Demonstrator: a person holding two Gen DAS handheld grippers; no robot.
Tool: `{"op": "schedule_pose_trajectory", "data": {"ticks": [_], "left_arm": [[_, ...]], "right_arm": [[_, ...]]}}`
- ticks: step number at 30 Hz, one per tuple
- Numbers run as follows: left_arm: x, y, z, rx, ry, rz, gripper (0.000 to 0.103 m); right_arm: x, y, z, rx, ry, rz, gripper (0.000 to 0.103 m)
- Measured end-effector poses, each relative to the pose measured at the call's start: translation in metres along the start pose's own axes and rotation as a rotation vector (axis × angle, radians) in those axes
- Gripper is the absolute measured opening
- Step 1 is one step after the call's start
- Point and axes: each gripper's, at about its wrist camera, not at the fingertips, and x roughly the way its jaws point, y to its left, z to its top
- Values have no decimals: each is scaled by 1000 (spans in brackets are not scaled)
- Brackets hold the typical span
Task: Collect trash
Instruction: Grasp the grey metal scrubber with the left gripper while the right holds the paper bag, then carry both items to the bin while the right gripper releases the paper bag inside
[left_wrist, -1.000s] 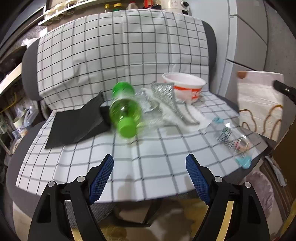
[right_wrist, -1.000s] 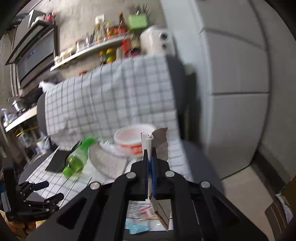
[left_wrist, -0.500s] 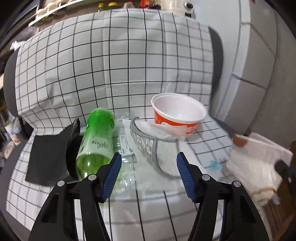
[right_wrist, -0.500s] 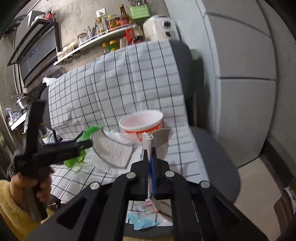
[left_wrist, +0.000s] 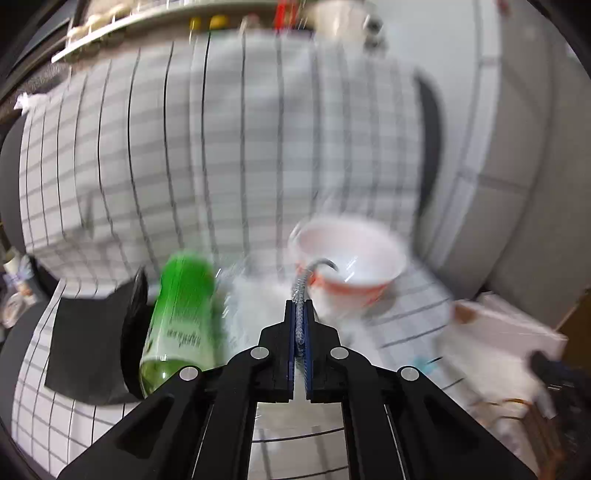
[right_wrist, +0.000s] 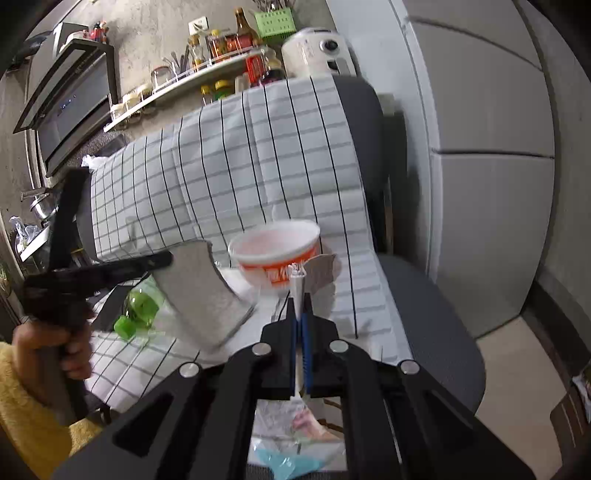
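Left wrist view, blurred: the left gripper (left_wrist: 300, 314) pinches the edge of a silvery foil lid (left_wrist: 301, 286), jaws pressed together. Just behind stands a white and orange noodle bowl (left_wrist: 347, 266); a green bottle (left_wrist: 179, 314) lies left on the checked cloth (left_wrist: 147, 155).

Right wrist view: the right gripper (right_wrist: 300, 314) is clamped on a white bag edge (right_wrist: 296, 286); the lid hangs lifted above the bottle, left of the bowl, over the grey chair (right_wrist: 436, 314)
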Motion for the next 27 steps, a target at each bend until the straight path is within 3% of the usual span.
{"op": "schedule_pose_trajectory", "data": {"ticks": [3, 9, 11, 15, 20, 24, 27], "left_arm": [[-48, -3, 7, -5, -110, -92, 4], [-113, -15, -13, 39, -196, -199, 3], [-127, -22, -32, 54, -192, -239, 3], [-144, -43, -68, 105, -192, -251, 4], [-148, -69, -99, 145, -138, -366, 3], [-146, -96, -116, 173, -85, -506, 3], [-141, -114, -126, 202, -60, -544, 4]], "right_arm": [[-15, 3, 14, -26, -56, -22, 3], [-67, 8, 32, -31, -139, -53, 3], [-79, 8, 28, -21, -135, -63, 3], [-102, 10, 8, -24, -105, -122, 3], [-133, -2, -29, 21, -35, -218, 3], [-157, -15, -52, 48, 4, -296, 3], [-169, -31, -70, 74, 38, -362, 3]]}}
